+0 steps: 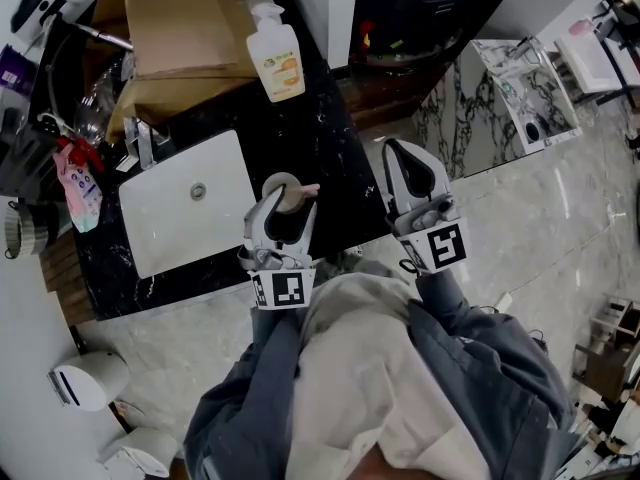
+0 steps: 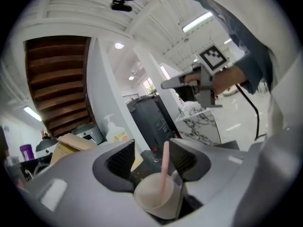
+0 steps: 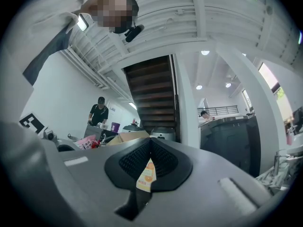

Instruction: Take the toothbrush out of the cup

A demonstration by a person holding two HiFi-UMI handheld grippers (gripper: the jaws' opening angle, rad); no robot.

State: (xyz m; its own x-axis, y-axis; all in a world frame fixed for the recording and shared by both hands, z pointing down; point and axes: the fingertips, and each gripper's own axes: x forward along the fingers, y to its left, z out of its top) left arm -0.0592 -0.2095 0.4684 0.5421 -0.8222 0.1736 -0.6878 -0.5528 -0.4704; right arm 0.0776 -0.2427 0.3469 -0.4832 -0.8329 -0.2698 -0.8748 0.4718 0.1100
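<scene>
A pale cup (image 1: pixel 283 186) stands near the front edge of the black counter (image 1: pixel 330 148), with a pink toothbrush (image 1: pixel 306 189) leaning out of it to the right. My left gripper (image 1: pixel 288 202) comes from below with one jaw on each side of the cup and looks shut on it. In the left gripper view the cup (image 2: pixel 156 196) fills the gap of the left gripper (image 2: pixel 150 157), and the toothbrush (image 2: pixel 164 167) rises upright from it. My right gripper (image 1: pixel 394 150) hangs to the right of the cup over the counter's right end. That right gripper (image 3: pixel 150 143) is shut and holds nothing.
A white sink (image 1: pixel 170 233) with a faucet (image 1: pixel 140 143) lies left of the cup. A soap bottle (image 1: pixel 277 56) and cardboard boxes (image 1: pixel 175 38) stand at the back. A pink packet (image 1: pixel 78 183) hangs at the left. A marble stand (image 1: pixel 470 108) is at the right.
</scene>
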